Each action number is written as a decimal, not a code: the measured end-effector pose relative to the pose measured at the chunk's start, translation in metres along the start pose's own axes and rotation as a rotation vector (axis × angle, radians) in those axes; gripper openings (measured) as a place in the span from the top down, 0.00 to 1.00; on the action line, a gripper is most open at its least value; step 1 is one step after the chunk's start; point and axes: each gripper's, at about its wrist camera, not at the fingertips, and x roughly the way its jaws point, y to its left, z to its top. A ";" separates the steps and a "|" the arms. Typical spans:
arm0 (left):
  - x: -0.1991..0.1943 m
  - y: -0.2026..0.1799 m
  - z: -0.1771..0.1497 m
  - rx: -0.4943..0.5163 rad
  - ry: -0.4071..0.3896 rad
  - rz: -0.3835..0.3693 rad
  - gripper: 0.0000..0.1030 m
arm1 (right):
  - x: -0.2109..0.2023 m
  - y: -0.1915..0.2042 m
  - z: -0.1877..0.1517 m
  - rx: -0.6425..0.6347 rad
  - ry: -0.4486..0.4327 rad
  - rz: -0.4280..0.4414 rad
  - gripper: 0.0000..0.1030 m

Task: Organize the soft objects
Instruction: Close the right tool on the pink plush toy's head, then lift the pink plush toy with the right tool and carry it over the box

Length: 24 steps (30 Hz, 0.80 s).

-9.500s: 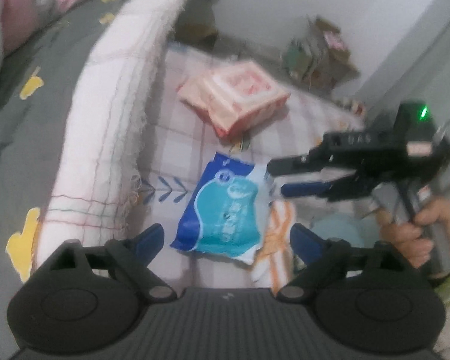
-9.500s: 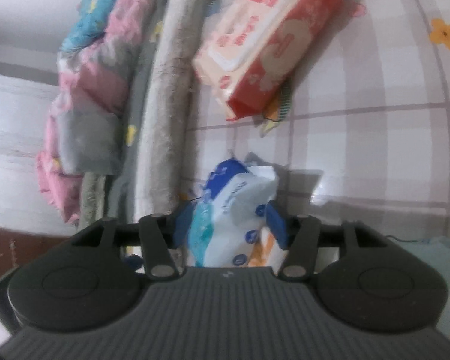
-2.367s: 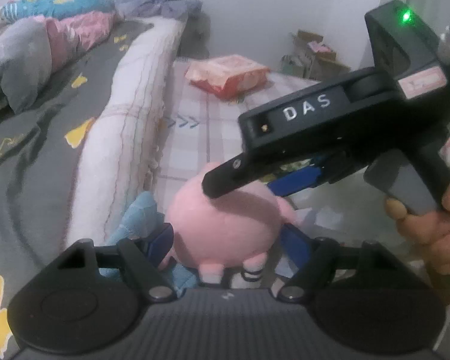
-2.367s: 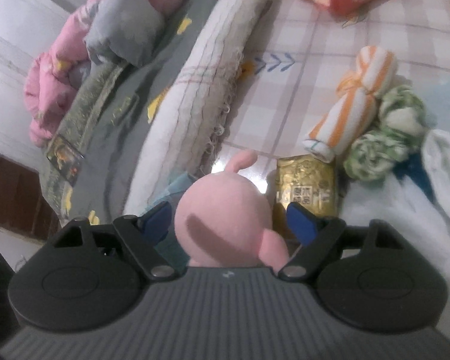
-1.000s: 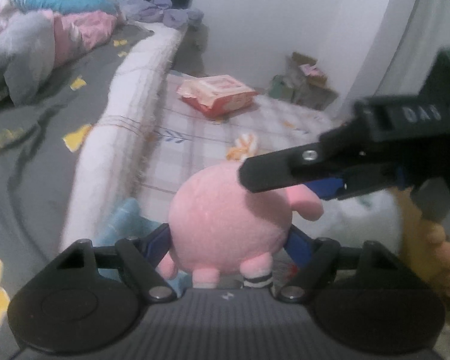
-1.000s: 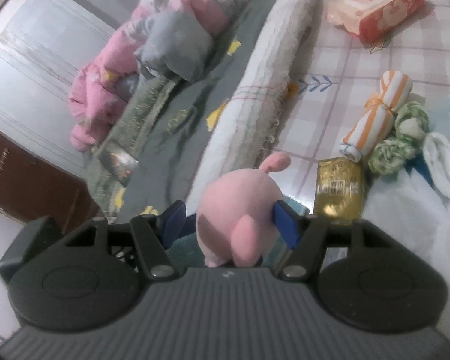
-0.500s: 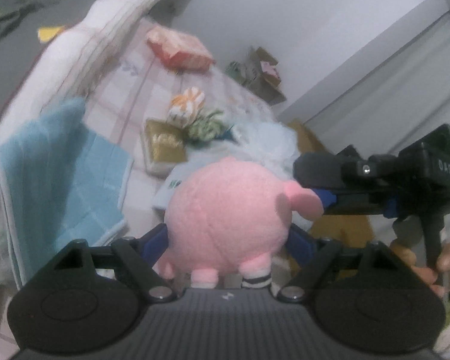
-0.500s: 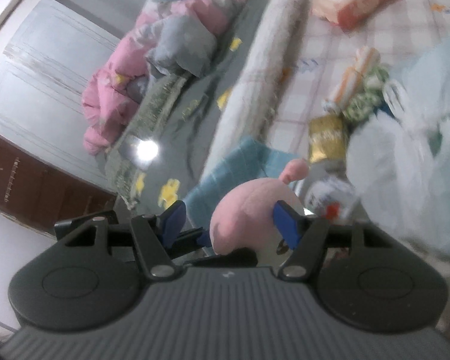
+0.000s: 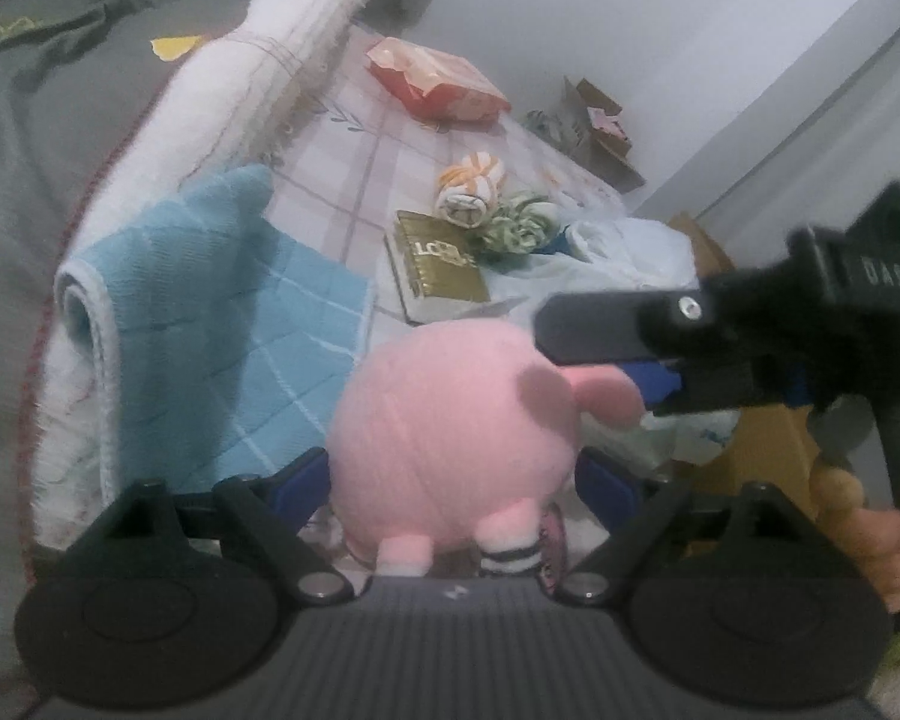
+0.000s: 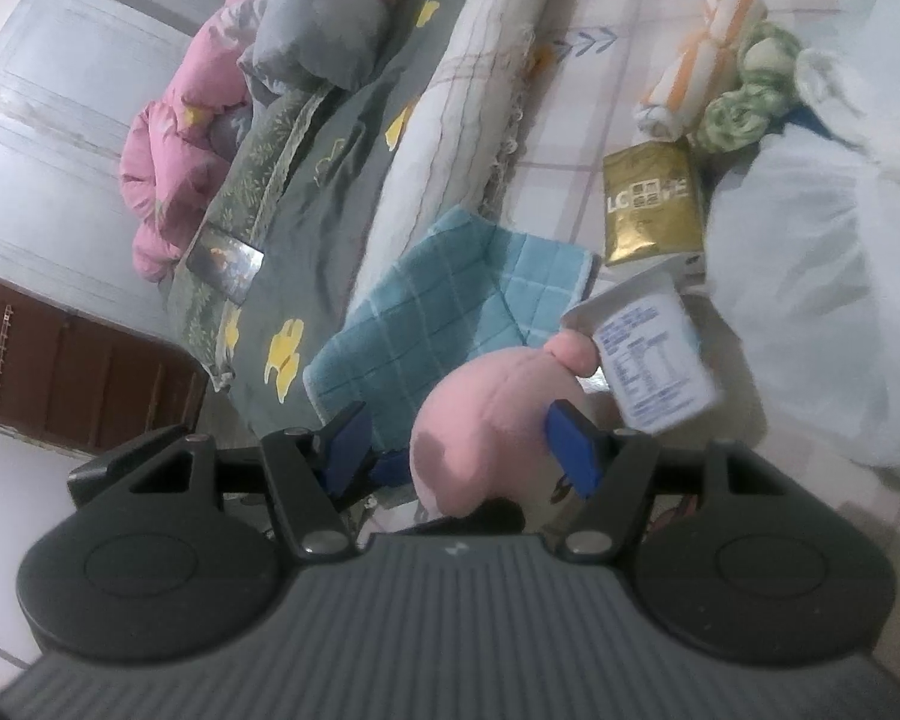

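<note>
Left wrist view: the pink plush toy [image 9: 450, 420] sits between the fingers of the left gripper [image 9: 453, 480], in the air above the bed's checked sheet [image 9: 354, 150]. Behind it lie a blue towel [image 9: 222, 324] and a gold packet [image 9: 444, 264]. The toy's body is nearly a ball, so it has no marked long axis. Its two small feet, one with a striped cuff, point back toward the camera, and its plain back faces the lens. One ear sticks out to the right. The blue pads touch both flanks, so the left fingers are grasping the toy, though they have just been widening.

The right gripper [image 10: 459, 444] comes in from the right, carried by a hand [image 9: 894, 546]. In its own view one pad [image 10: 570, 450] lies against the toy just below the ear, while the other pad stands clear of it. I cannot tell whether these fingers grip the toy. A white printed packet [image 10: 654, 354] shows just beyond the ear.
</note>
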 end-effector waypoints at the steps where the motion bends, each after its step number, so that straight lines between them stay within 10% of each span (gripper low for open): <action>1: -0.001 -0.001 0.000 0.010 0.003 0.008 0.13 | 0.003 0.001 0.001 -0.001 0.001 0.001 0.36; 20: -0.006 -0.016 0.005 0.116 -0.019 0.150 0.07 | 0.020 0.005 0.019 0.056 0.004 0.112 0.36; 24: -0.005 -0.013 0.005 0.121 -0.022 0.185 0.20 | 0.021 0.000 0.018 0.090 0.004 0.183 0.36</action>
